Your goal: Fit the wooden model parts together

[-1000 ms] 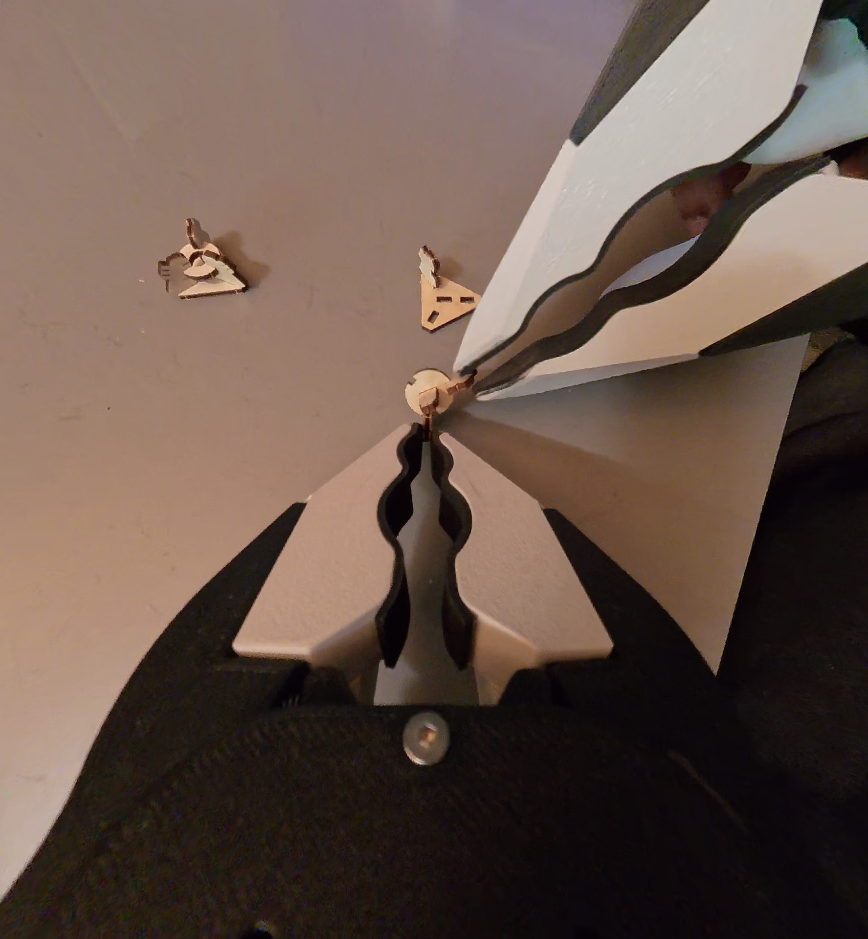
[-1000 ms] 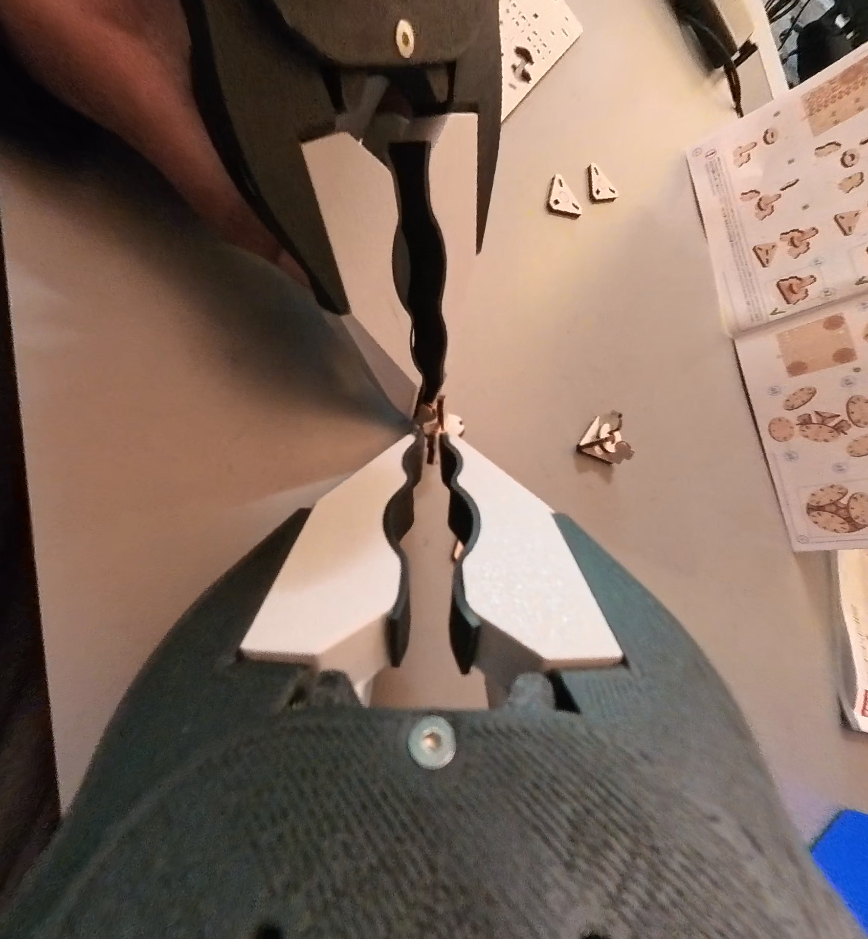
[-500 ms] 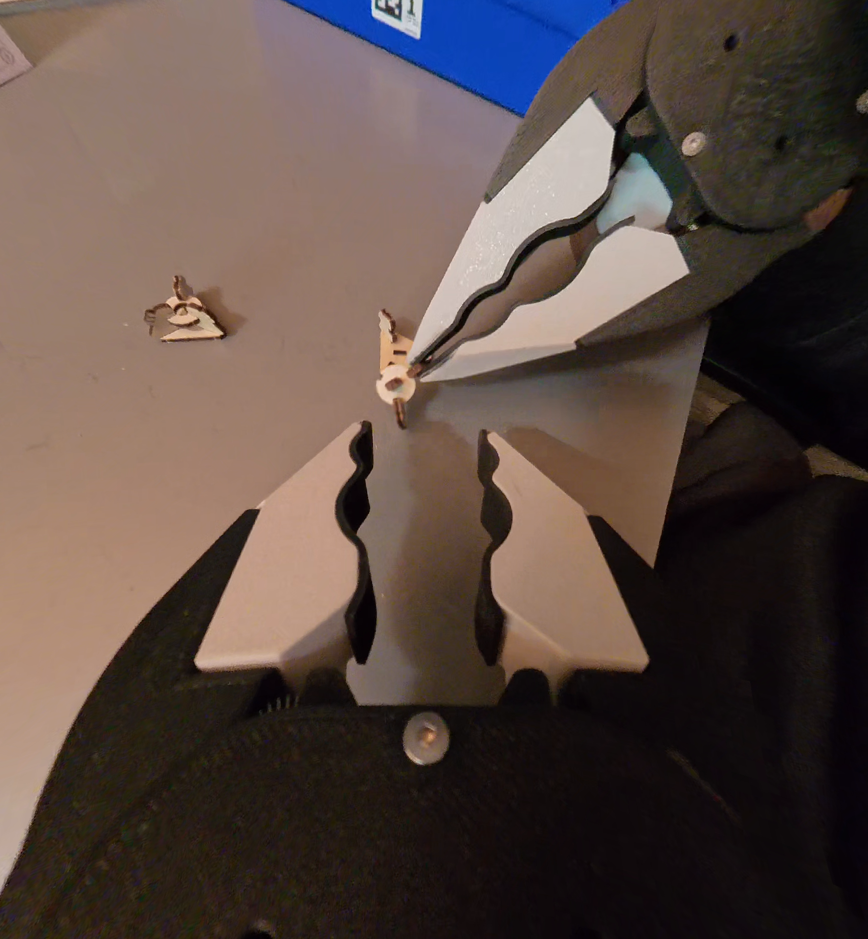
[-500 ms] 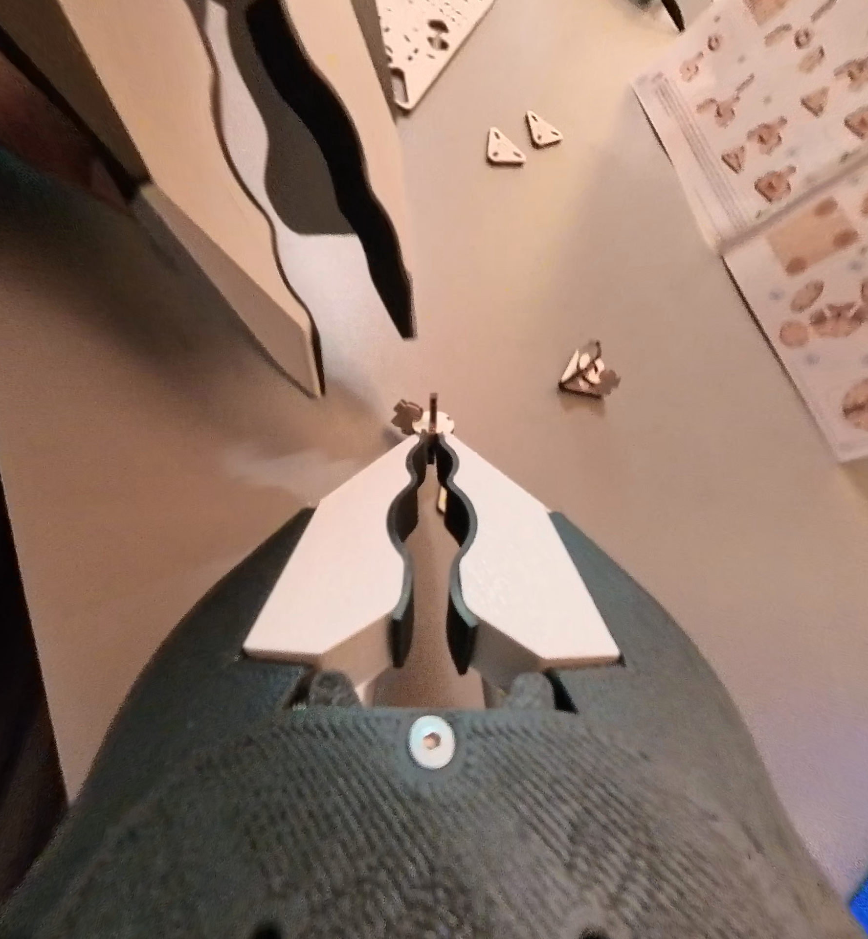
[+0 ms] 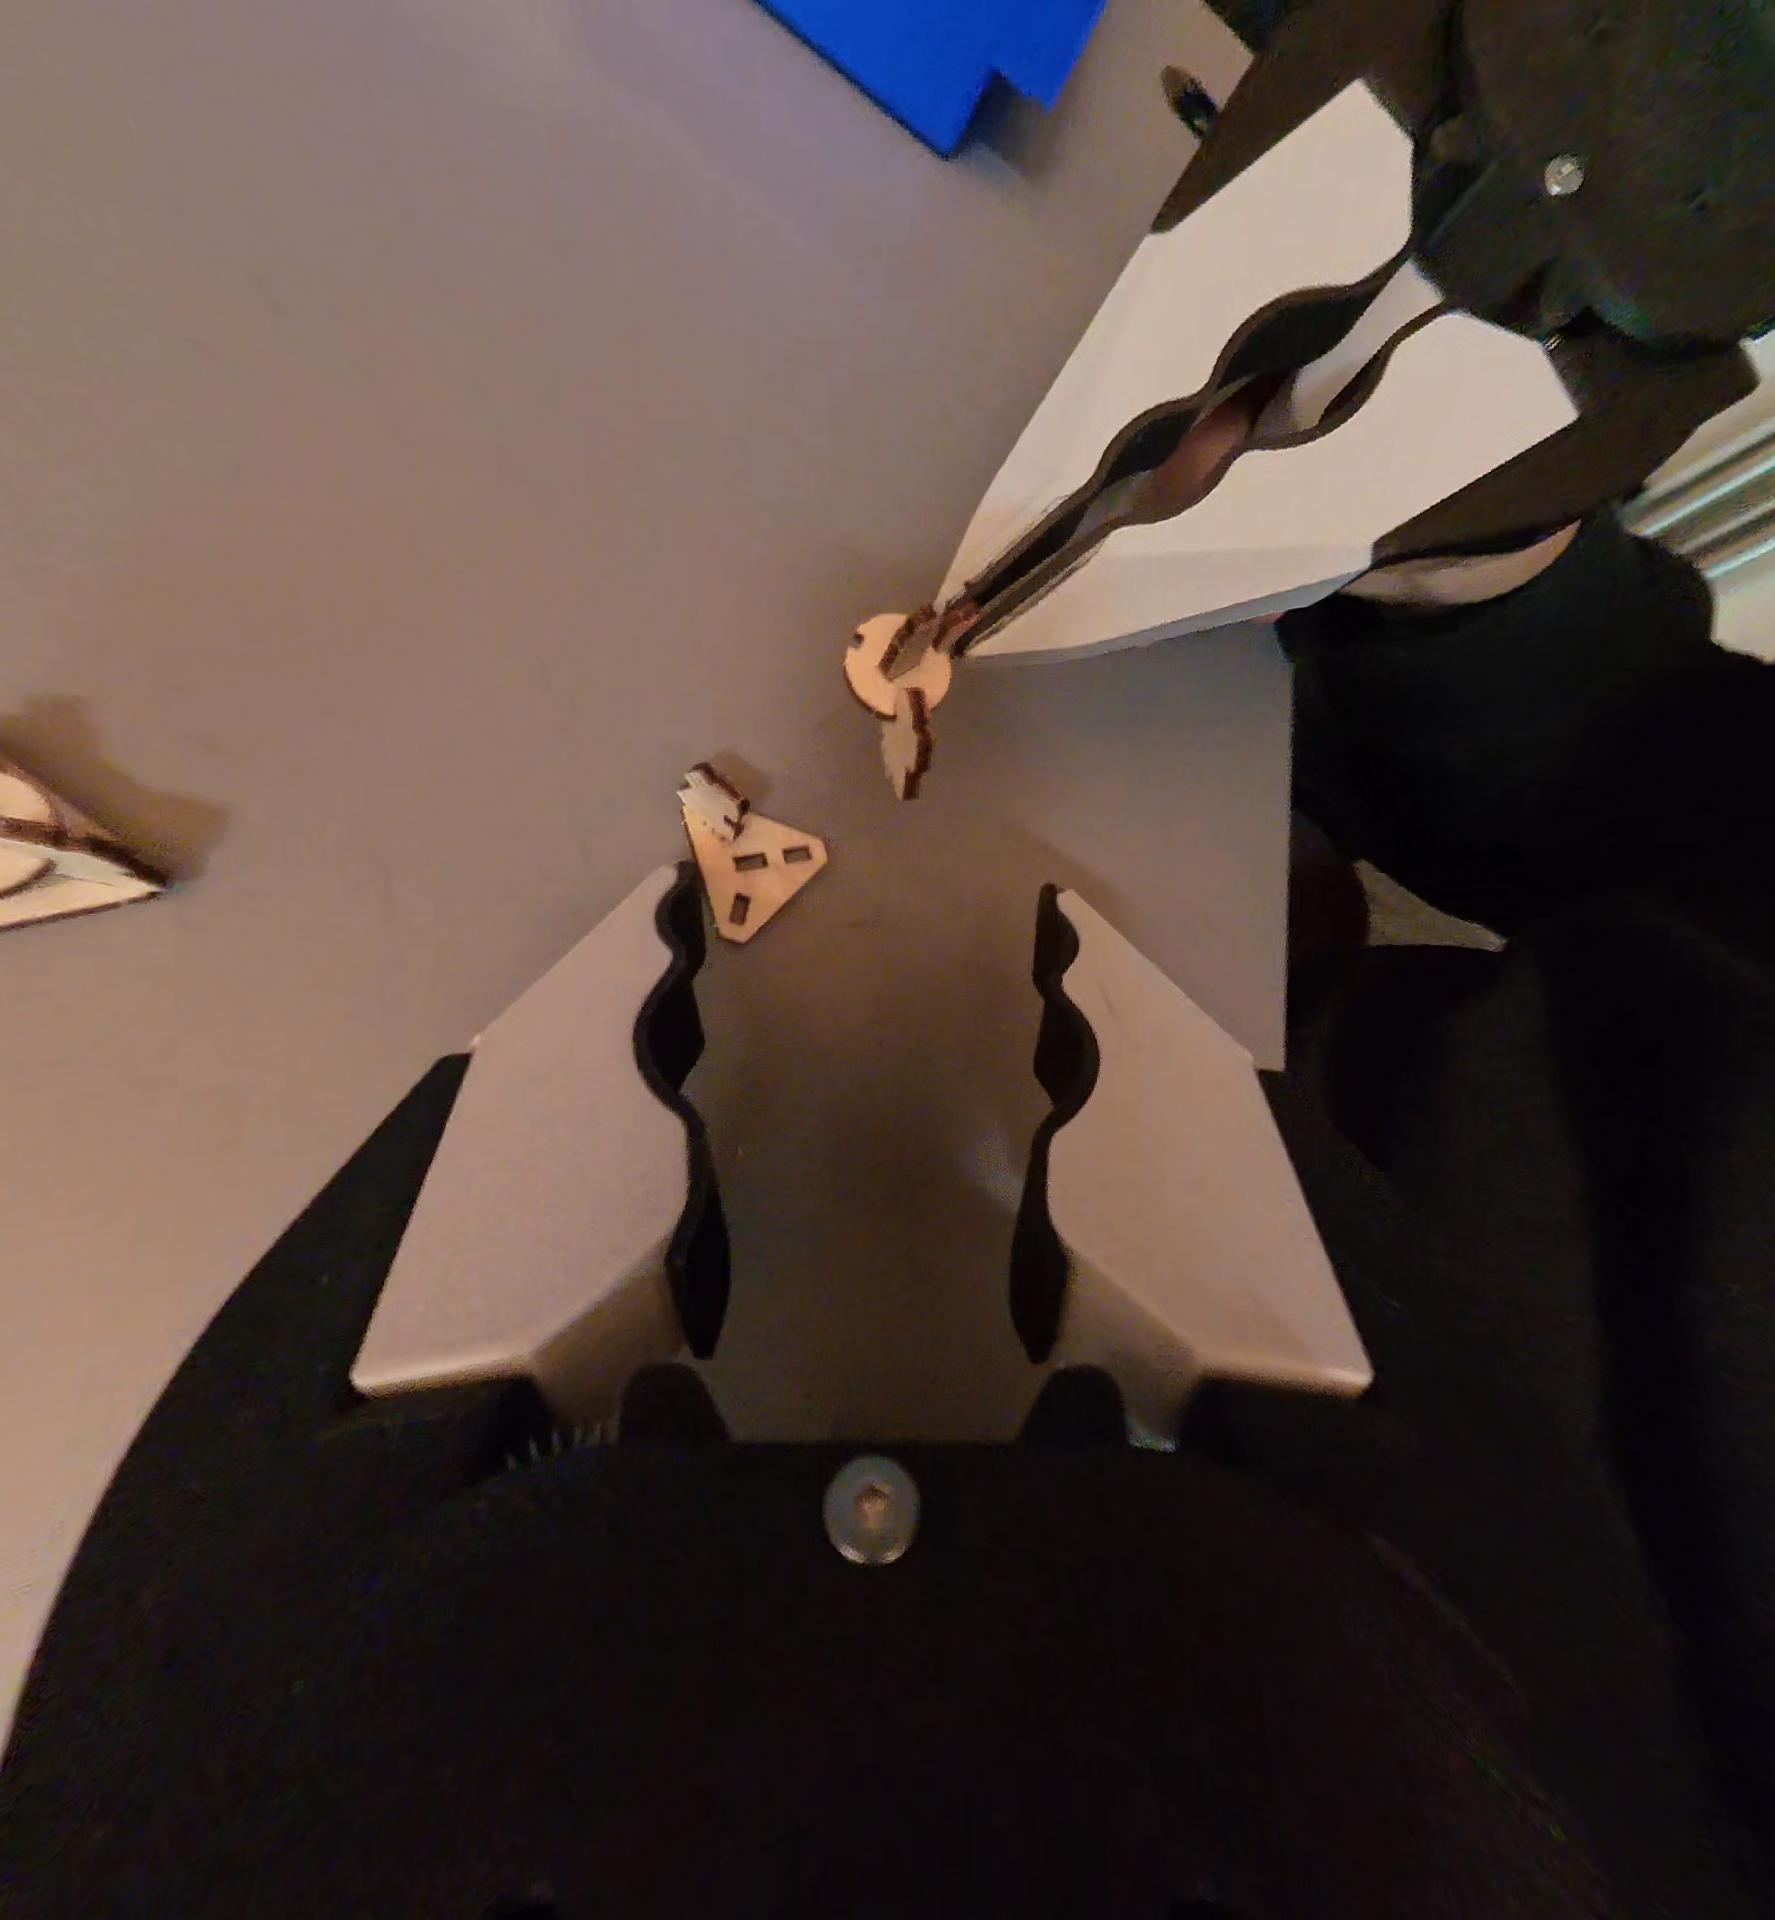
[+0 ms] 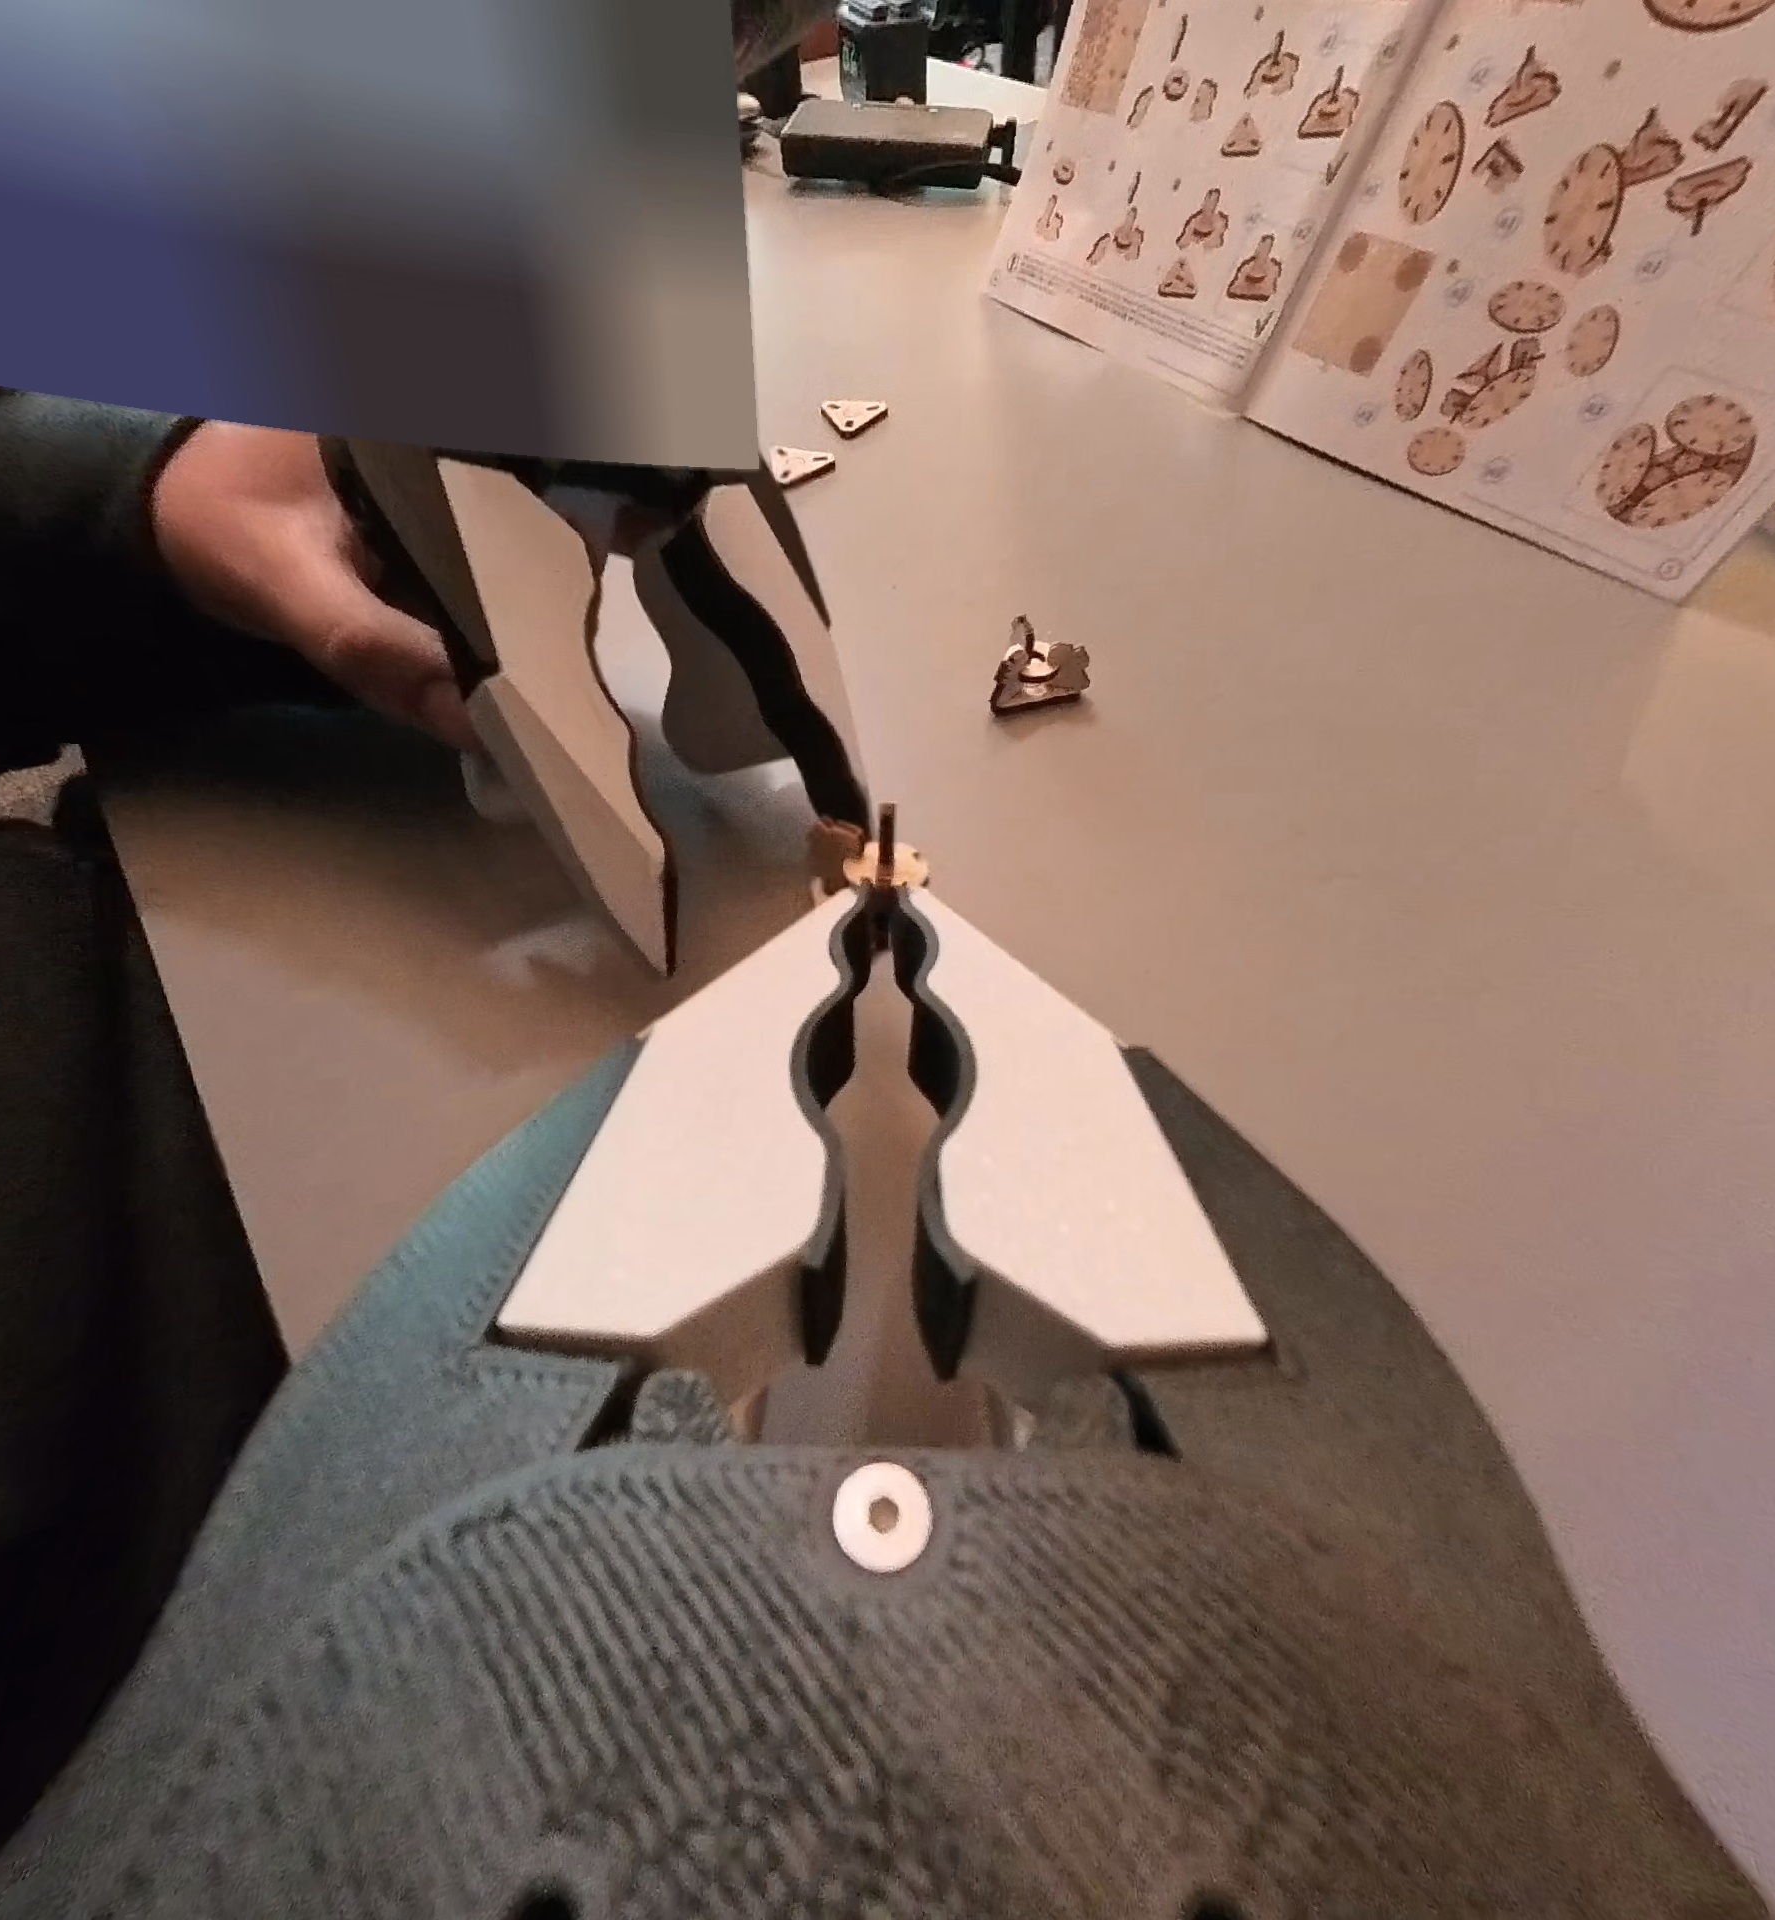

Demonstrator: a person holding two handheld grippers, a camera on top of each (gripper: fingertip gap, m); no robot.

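A plain grey worktop [image 5: 343,416] carries a flat triangular slotted wooden piece [image 5: 758,868], an assembled triangular wooden piece [image 6: 1037,675] and an open illustrated instruction sheet [image 6: 1485,260]. The left gripper [image 5: 862,904] hovers with fingers spread wide, its left fingertip just beside the flat triangle. The right gripper [image 6: 875,914] has its fingers pinched on a small round wooden disc-and-pin assembly [image 5: 898,665], held above the worktop.

pale wooden pieces [image 5: 758,868], grey table [image 5: 343,416]

Small wooden disc-and-peg piece [image 5: 898,665] pinched aloft in right claw [image 6: 875,902]; triangular slotted wooden plate [image 5: 758,871] flat below.
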